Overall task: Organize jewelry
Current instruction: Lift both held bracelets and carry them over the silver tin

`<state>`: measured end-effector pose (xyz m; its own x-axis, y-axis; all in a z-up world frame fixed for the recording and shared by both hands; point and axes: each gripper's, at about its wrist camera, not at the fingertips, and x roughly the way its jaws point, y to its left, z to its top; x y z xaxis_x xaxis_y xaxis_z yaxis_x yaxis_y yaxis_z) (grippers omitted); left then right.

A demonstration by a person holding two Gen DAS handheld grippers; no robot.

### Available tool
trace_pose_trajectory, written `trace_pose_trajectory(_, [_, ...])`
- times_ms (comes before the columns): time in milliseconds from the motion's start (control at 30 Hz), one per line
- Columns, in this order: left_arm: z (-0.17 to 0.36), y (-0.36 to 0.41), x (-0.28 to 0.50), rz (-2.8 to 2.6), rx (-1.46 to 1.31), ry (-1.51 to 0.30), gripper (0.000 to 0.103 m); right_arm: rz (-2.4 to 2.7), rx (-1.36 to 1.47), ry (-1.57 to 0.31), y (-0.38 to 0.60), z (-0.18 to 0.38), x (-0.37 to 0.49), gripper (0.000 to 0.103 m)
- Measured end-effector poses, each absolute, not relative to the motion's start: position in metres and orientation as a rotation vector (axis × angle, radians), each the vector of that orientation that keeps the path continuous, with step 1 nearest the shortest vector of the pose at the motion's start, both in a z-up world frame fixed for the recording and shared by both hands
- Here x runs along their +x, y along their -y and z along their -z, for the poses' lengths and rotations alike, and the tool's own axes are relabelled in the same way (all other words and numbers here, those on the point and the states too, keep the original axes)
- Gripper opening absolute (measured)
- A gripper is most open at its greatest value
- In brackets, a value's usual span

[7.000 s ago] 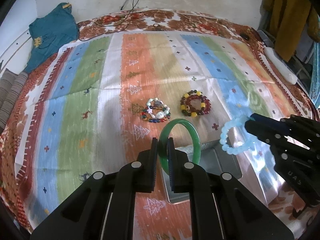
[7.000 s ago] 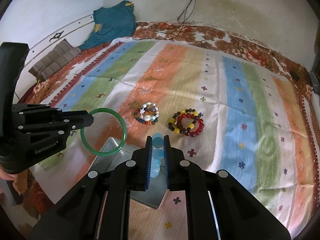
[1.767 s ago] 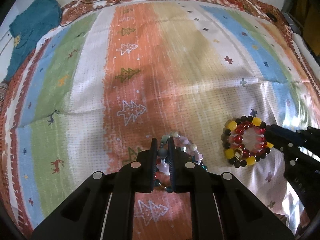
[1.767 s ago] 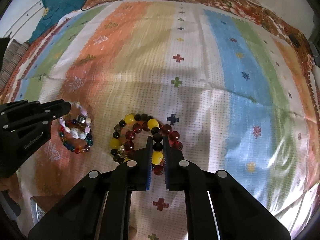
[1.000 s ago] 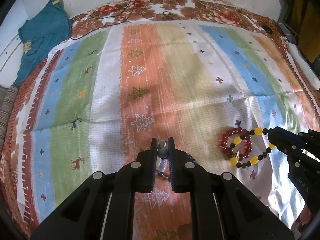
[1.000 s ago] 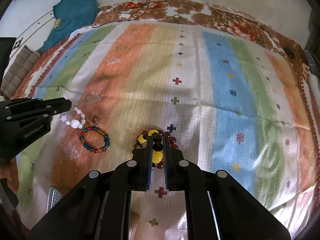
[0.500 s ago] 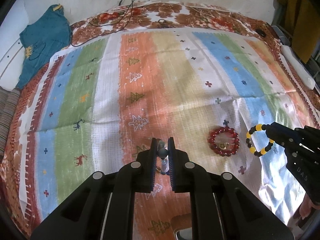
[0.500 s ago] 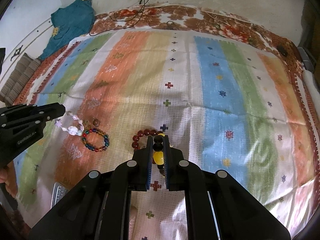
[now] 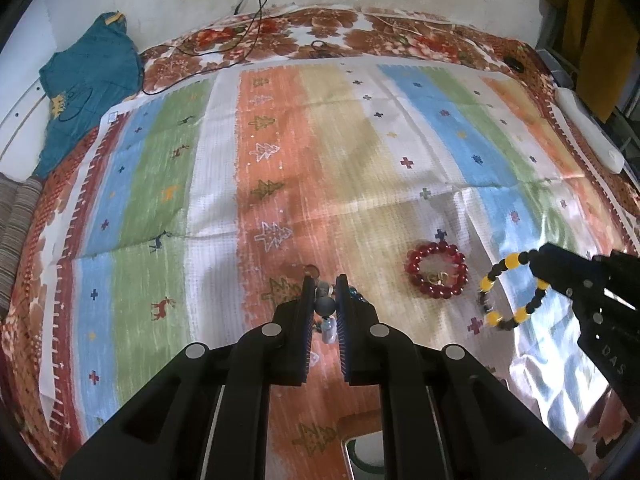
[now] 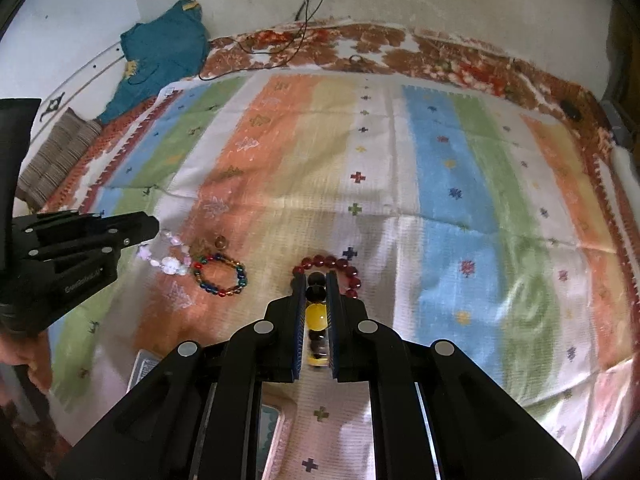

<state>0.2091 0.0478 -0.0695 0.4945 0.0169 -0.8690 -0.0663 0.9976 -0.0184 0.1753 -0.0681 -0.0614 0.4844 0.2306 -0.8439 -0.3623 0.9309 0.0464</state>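
My left gripper (image 9: 325, 294) is shut on a white-and-pink beaded bracelet (image 10: 166, 262), lifted above the striped cloth; the right wrist view shows it hanging from the tip. My right gripper (image 10: 316, 286) is shut on a black-and-yellow beaded bracelet (image 9: 506, 294), also lifted clear. A red beaded bracelet (image 9: 436, 268) lies on the cloth between the grippers and shows just past the right fingertips (image 10: 332, 262). A multicoloured beaded bracelet (image 10: 222, 274) lies on the orange stripe, with a small brown bead (image 10: 220, 242) beside it.
The striped cloth (image 9: 360, 160) covers a bed with a floral sheet. A metal tray's edge (image 9: 362, 454) shows at the near edge, below the left gripper. A teal garment (image 9: 86, 92) lies far left. Cables (image 9: 248, 20) run along the back wall.
Both grippers have risen and pulled back, each lifting one bracelet out of its pile. The red bracelet and the multicoloured bracelet stayed on the cloth.
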Motion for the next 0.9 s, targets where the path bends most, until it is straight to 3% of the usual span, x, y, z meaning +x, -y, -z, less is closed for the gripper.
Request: trace_pose_trajectory(900, [0.02,-0.031,0.141,0.035,-0.129,-0.947,0.01,-0.386,-0.247,-0.866,0.053,0.021,0.106,0.011])
